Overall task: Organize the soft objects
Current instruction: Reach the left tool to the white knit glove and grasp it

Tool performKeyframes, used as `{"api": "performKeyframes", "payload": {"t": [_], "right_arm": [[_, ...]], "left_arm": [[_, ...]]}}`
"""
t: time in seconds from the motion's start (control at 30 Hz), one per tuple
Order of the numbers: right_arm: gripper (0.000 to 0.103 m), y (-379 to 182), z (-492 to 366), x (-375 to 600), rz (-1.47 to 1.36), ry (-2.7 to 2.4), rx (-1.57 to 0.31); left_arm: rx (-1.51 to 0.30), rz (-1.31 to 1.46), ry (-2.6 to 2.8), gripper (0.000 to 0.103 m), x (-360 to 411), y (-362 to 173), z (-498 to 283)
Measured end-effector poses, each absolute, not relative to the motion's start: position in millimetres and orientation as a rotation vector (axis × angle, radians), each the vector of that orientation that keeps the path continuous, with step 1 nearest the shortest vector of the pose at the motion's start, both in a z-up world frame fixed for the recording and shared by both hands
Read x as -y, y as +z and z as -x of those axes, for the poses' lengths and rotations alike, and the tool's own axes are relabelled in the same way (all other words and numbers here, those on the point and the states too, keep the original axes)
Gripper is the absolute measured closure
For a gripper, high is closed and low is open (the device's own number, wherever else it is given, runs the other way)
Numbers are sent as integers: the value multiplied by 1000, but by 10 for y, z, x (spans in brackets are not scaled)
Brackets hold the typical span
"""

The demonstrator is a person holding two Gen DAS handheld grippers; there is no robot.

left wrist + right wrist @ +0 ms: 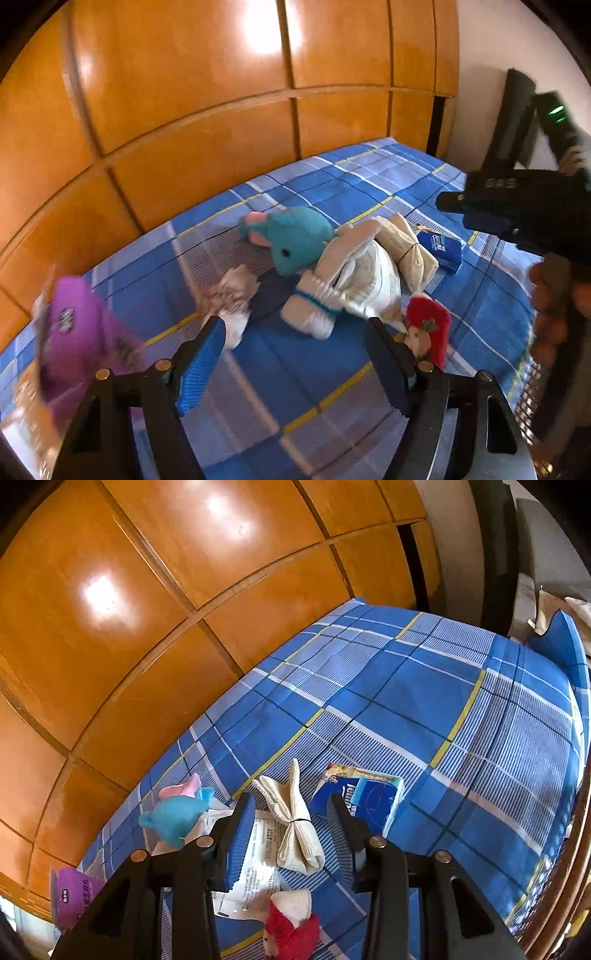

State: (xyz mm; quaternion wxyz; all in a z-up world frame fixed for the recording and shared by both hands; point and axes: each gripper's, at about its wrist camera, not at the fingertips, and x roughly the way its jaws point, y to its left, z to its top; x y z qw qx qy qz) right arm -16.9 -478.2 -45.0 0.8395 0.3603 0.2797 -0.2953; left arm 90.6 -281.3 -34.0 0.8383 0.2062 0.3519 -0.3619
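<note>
Evidently little is sorted yet: on the bed (424, 686), near the wardrobe-side edge, lie a purple pack (79, 325), a teal plush (295, 243), white packs (347, 291), a tied cloth (295, 827), a red plush (430, 325) and a tissue pack (369, 797), all heaped. The left gripper (295, 354) and right gripper (291, 830) both stand spread and empty above the heap.

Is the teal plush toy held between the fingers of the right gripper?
No, the teal plush toy lies on the blue checked bedsheet, left of the empty right gripper.
</note>
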Motion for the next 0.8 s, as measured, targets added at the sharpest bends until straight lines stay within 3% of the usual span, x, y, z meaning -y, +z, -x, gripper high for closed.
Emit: {"api": "performKeyframes", "payload": {"t": [0.53, 0.57, 0.6, 0.8], "right_arm": [[62, -508, 79, 4736, -778, -557, -631], [62, -507, 76, 4734, -777, -555, -631], [62, -508, 76, 4736, -778, -552, -631], [62, -528, 48, 4738, -785, -551, -658]], "left_arm": [[-914, -418, -814, 26, 3525, -934, -1577], [-944, -417, -809, 33, 3538, -997, -1606], [-982, -403, -824, 51, 3534, -1049, -1623], [-981, -341, -827, 59, 3294, -1030, -1462]]}}
